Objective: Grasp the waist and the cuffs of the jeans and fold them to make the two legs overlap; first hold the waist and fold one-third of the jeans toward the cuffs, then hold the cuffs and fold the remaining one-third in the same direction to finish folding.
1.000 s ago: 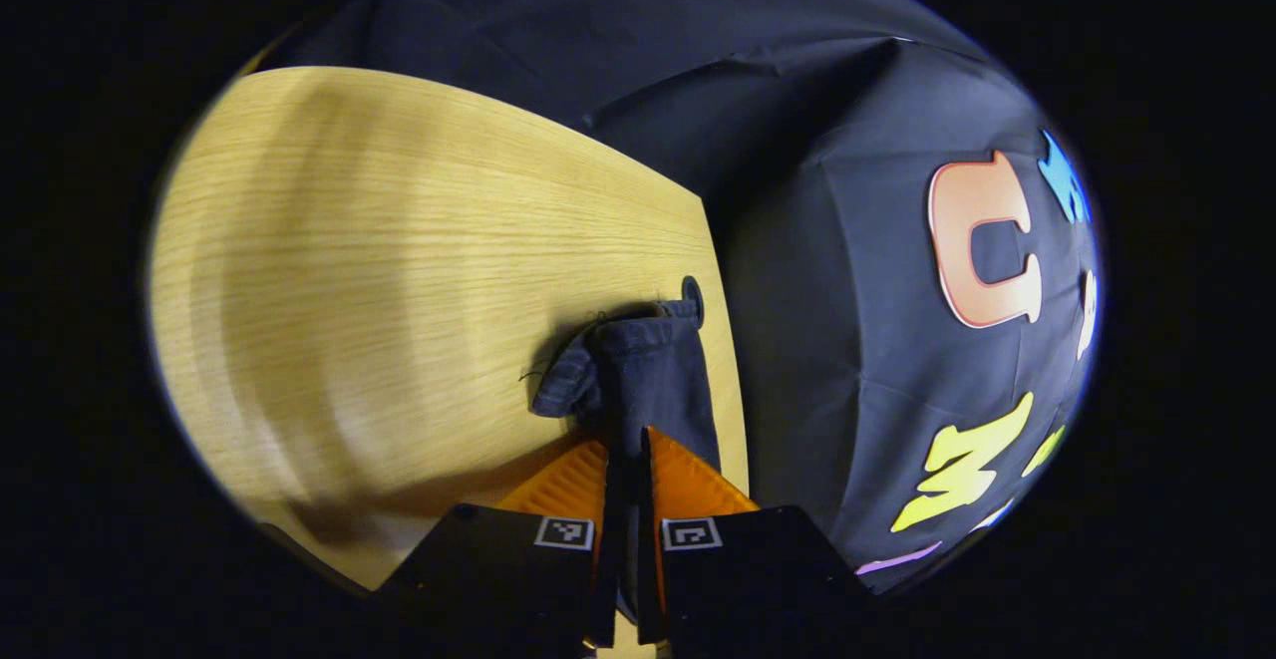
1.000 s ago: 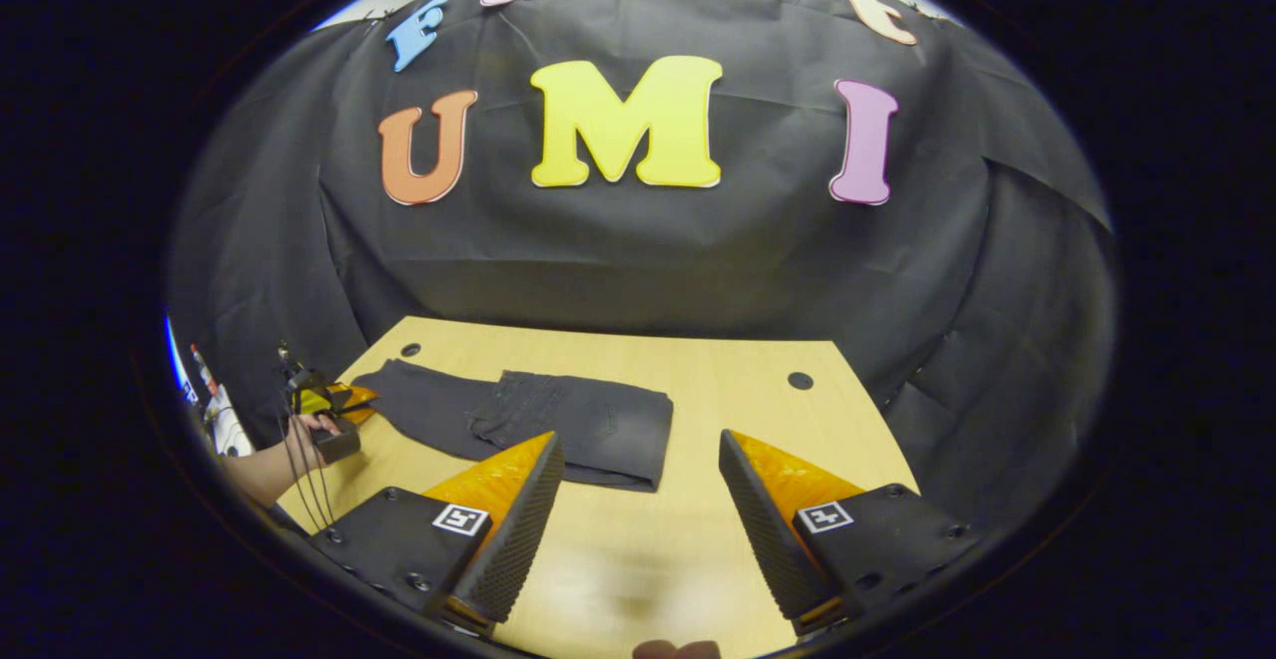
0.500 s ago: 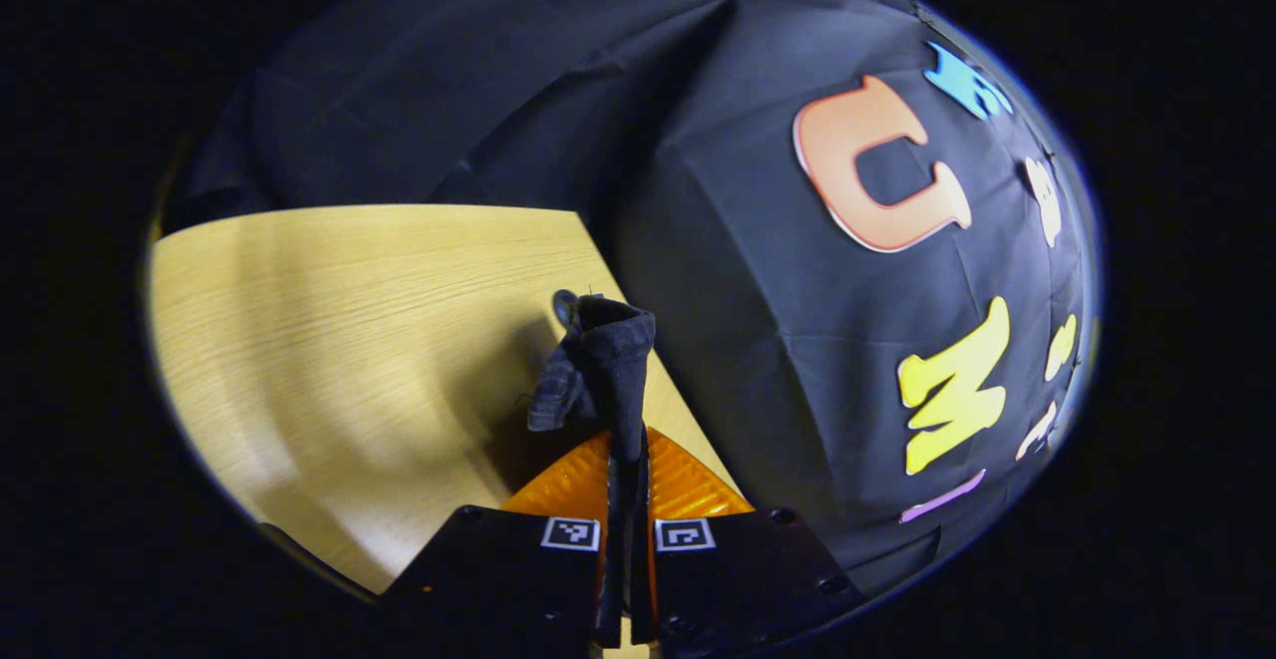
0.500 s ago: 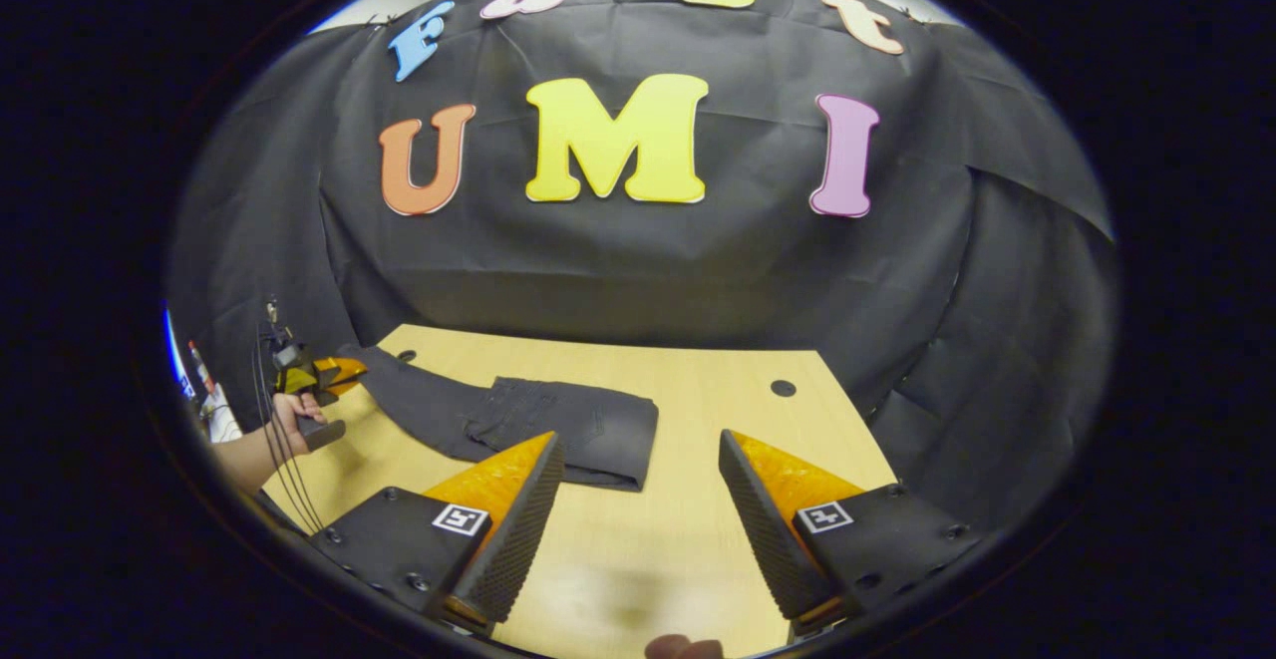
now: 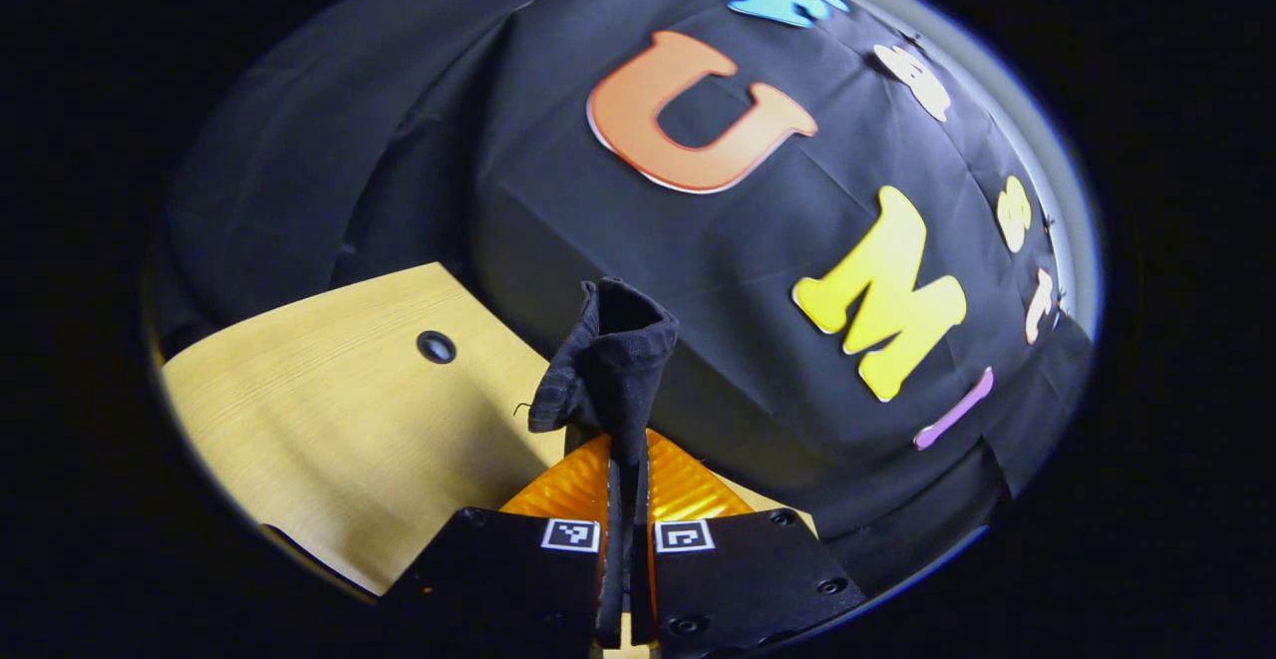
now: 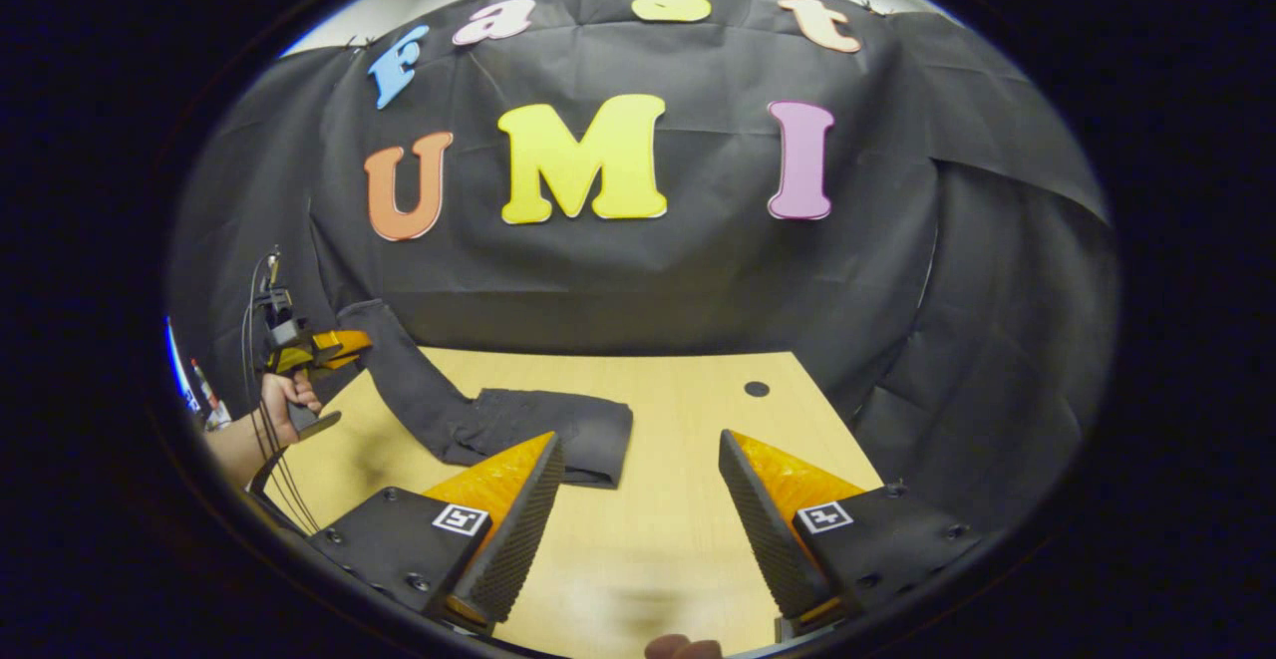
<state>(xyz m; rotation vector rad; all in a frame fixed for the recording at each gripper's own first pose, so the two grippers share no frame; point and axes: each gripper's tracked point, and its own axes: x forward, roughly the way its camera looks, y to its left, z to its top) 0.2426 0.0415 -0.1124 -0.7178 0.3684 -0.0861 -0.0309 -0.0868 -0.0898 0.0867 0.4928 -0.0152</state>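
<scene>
Dark jeans [image 6: 543, 425] lie partly folded on the wooden table [image 6: 678, 499]. Their cuff end [image 6: 394, 355] rises off the table at the left, where the left gripper [image 6: 349, 343] holds it in the air, held by a person's hand [image 6: 284, 400]. In the left gripper view the cuffs [image 5: 608, 360] stick up between the fingers of my left gripper [image 5: 626, 455], which is shut on them. My right gripper [image 6: 638, 499] stands open over the near part of the table, nothing between its fingers, the folded part of the jeans just beyond its left finger.
The wooden table [image 5: 339, 410] has a small round hole [image 5: 436, 347] near its far edge, and another hole [image 6: 756, 389] at the right. The black cloth wall [image 6: 618, 270] stands right behind the table.
The left gripper has lifted the cuffs off the table and swung round toward the wall. The raised leg now slopes up steeply. The right gripper stayed open and drew back slightly.
</scene>
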